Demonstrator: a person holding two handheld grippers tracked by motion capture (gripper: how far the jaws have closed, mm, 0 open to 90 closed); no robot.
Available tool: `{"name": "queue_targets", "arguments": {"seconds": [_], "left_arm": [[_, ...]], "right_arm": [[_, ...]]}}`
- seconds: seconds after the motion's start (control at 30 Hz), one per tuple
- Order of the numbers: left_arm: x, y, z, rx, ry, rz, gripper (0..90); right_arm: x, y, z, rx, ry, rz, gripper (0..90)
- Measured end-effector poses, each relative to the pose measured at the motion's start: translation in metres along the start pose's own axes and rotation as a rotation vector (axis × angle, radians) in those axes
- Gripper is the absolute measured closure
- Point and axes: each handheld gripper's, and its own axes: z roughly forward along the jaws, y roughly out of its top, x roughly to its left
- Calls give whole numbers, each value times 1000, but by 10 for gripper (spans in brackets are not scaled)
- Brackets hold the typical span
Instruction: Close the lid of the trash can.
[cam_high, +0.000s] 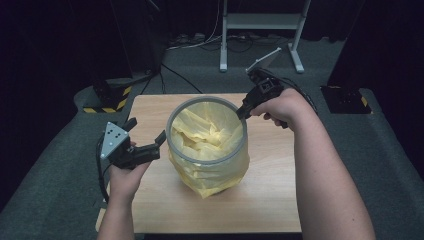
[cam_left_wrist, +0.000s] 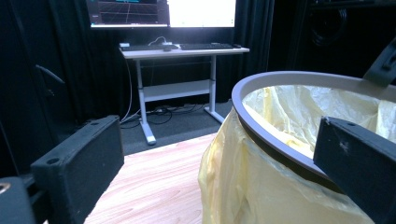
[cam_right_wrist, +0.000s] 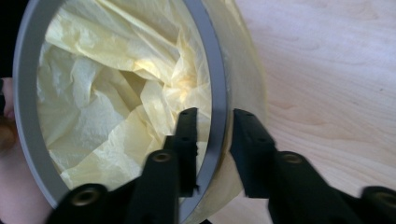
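Pale yellow bag (cam_high: 210, 165) in a grey bin (cam_high: 206, 152), centre frame; light wood-grain table (cam_high: 260, 200) beneath; black tools; yellow-black striped block (cam_high: 107, 97) at upper left.

The bin (cam_high: 206, 131) is showing a smooth, matt grey plastic rim, and its yellow liner (cam_high: 210, 175) is looking thin and crinkled (slightly glossy film). The bench (cam_high: 260, 200) is showing pale, smooth wood grain.

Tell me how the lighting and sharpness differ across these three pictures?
High view: lit wooden table against dark surroundings, slightly soft. Left gripper view: near black jaws blurred, a screen behind glares white. Right gripper view: the yellow bag glows brightly inside the grey ring, and the jaws up close look soft.
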Motion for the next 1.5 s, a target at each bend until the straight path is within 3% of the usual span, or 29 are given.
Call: {"name": "queue_targets", "arguments": {"seconds": [0.07, 0.13, 0.2, 0.27, 0.4, 0.67, 0.8, 0.9, 1.03, 1.13, 1.27, 1.37, 1.5], "left_arm": [[-2, 0, 3, 14, 3, 12, 20], [-3, 0, 5, 17, 0, 10, 20], [-4, 0, 8, 22, 0, 7, 22], [-5, -1, 10, 26, -3, 7, 22], [-6, -2, 13, 29, 0, 10, 41], [-7, -6, 17, 52, -1, 5, 74], [-5, -9, 18, 48, -17, -33, 90], [-5, -10, 17, 47, -16, -36, 99], [-5, -5, 11, 54, 29, -7, 104], [4, -3, 3, 63, 57, -13, 104], [13, -17, -1, 117, 72, -9, 77], [18, -36, 2, 175, 79, -13, 74], [23, -66, 10, 245, 83, -50, 73]], "right_arm": [[0, 0, -6, -25, -3, -3, 721], [2, 0, -13, -57, -8, -15, 825], [5, 0, -15, -59, 10, -36, 868], [6, 0, -11, -49, -5, -43, 875], [4, 1, 0, -32, -12, -41, 881], [0, 0, 3, -31, -4, -25, 885], [-3, -1, 5, -39, 6, -24, 900], [-4, -2, 6, -49, 11, -24, 900], [-2, -4, 5, -63, 12, -38, 835], [-2, -6, 1, -86, -31, -48, 782], [-6, -12, -2, -136, -102, -50, 732], [-11, -19, -2, -178, -123, -63, 686], [-23, -32, 7, -191, -172, -76, 654]]}}
